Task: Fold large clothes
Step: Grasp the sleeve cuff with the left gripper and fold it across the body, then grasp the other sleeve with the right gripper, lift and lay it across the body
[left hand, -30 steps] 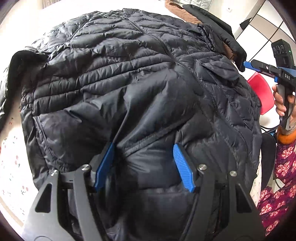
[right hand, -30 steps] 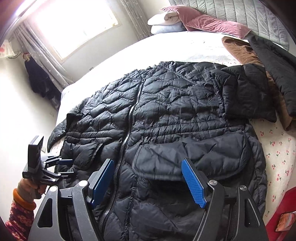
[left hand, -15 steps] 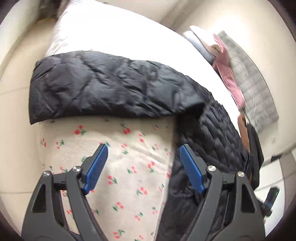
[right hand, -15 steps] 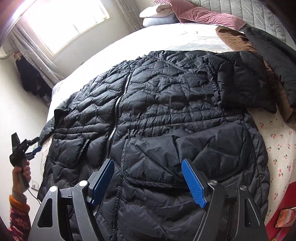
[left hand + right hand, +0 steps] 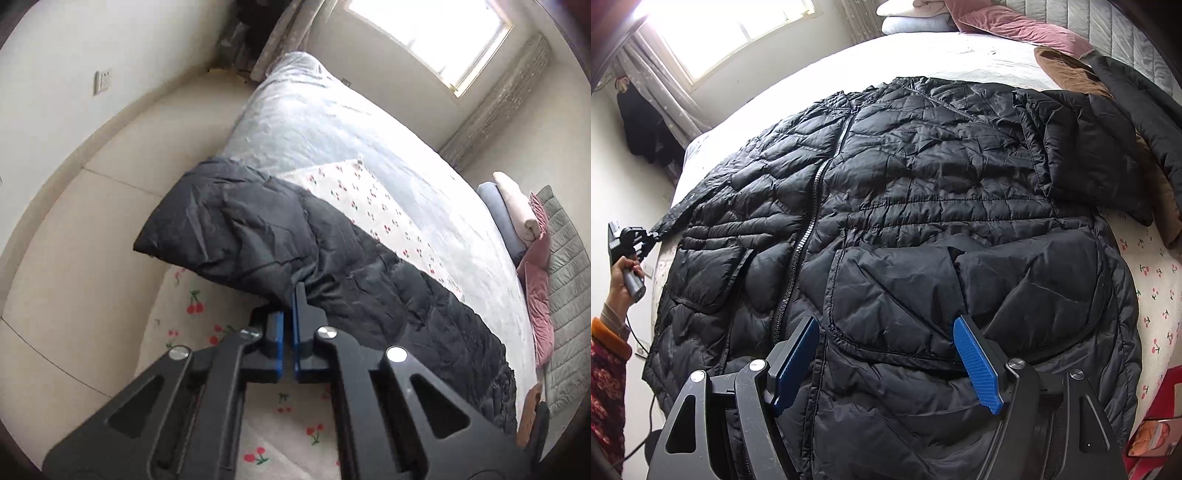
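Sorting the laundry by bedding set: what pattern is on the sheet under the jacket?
Small red cherries on cream; the sheet shows best in the left wrist view.

Around my bed

Pillows (image 5: 916, 20) and a pink velvet blanket (image 5: 1015, 26) sit at the bed's (image 5: 1156, 280) head edge; a brown garment (image 5: 1067, 68) lies near its right edge, curtains (image 5: 495, 99) beside the window (image 5: 432, 26).

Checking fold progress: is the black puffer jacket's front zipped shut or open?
Zipped shut: on the black puffer jacket, the zipper runs closed from collar downward.
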A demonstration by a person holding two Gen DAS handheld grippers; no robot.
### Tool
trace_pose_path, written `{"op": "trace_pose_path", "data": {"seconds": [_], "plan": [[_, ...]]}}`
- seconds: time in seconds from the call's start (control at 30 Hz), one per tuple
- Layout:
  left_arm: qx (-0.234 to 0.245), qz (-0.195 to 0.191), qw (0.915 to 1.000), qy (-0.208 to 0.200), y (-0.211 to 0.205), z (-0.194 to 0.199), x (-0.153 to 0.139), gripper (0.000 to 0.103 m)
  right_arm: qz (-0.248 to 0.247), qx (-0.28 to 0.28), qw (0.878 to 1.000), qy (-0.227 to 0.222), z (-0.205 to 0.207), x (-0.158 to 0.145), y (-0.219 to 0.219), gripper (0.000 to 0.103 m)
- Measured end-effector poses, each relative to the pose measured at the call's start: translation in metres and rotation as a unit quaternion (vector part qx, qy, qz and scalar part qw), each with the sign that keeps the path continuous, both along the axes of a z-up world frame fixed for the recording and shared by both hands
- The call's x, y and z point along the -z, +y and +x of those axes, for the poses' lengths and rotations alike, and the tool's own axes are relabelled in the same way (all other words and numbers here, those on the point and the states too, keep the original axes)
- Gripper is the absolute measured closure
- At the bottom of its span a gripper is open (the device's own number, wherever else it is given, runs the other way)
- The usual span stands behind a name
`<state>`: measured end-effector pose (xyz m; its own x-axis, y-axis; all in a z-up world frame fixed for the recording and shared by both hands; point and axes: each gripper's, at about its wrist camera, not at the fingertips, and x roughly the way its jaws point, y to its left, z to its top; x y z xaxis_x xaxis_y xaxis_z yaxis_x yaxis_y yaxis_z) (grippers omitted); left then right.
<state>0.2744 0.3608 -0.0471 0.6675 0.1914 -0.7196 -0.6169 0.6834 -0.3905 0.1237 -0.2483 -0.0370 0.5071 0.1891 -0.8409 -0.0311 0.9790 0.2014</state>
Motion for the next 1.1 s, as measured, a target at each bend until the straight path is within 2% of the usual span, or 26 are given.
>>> {"op": "trace_pose_path", "data": {"seconds": [0.07, 0.13, 0.2, 0.23, 0.3, 0.33, 0.47, 0.57, 0.63, 0.73, 0.93, 1.0, 1.07, 1.1], "plan": [[-0.022, 0.029, 0.9992, 0.017, 0.003, 0.002, -0.002, 0.099, -0.002, -0.003, 1.000, 0.002, 0.002, 0.002, 0.001, 0.027], [-0.022, 0.063, 0.9957, 0.063, -0.001, 0.012, 0.001, 0.095, -0.002, -0.002, 1.000, 0.007, 0.003, 0.004, 0.000, 0.027], [-0.004, 0.068, 0.9913, 0.112, -0.007, 0.022, 0.007, 0.084, -0.006, -0.001, 1.000, 0.006, 0.002, 0.001, -0.004, 0.027], [0.006, 0.064, 0.9909, 0.119, -0.013, 0.022, 0.007, 0.079, -0.007, 0.000, 1.000, 0.001, 0.001, -0.002, -0.007, 0.027], [0.025, 0.059, 0.9929, 0.100, -0.026, 0.013, 0.001, 0.040, -0.008, 0.008, 1.000, -0.012, -0.001, -0.012, -0.016, 0.027], [0.034, 0.058, 0.9935, 0.092, -0.034, 0.009, -0.004, 0.034, -0.010, 0.015, 1.000, -0.018, 0.000, -0.017, -0.023, 0.027], [0.098, 0.050, 0.9906, 0.082, -0.066, 0.000, -0.022, 0.031, -0.050, 0.054, 0.997, -0.025, 0.020, -0.036, -0.046, 0.027], [0.147, 0.033, 0.9852, 0.080, -0.101, -0.009, -0.031, 0.029, -0.108, 0.078, 0.991, -0.025, 0.049, -0.039, -0.056, 0.023], [0.192, 0.021, 0.9784, 0.074, -0.128, -0.018, -0.037, 0.028, -0.152, 0.094, 0.984, -0.021, 0.075, -0.032, -0.060, 0.023], [0.250, 0.020, 0.9661, 0.061, -0.169, -0.034, -0.044, 0.026, -0.182, 0.124, 0.975, -0.007, 0.104, -0.016, -0.078, 0.023], [0.331, 0.069, 0.9390, 0.061, -0.238, -0.053, -0.054, 0.024, -0.167, 0.164, 0.972, 0.009, 0.136, 0.006, -0.110, 0.024], [0.351, 0.085, 0.9301, 0.067, -0.255, -0.056, -0.055, 0.024, -0.170, 0.167, 0.971, -0.001, 0.141, 0.009, -0.118, 0.034], [0.366, 0.091, 0.9235, 0.072, -0.268, -0.056, -0.054, 0.024, -0.178, 0.168, 0.970, -0.010, 0.141, 0.009, -0.123, 0.065], [0.371, 0.092, 0.9210, 0.075, -0.274, -0.056, -0.053, 0.024, -0.177, 0.163, 0.970, -0.015, 0.139, 0.008, -0.127, 0.073]]}}
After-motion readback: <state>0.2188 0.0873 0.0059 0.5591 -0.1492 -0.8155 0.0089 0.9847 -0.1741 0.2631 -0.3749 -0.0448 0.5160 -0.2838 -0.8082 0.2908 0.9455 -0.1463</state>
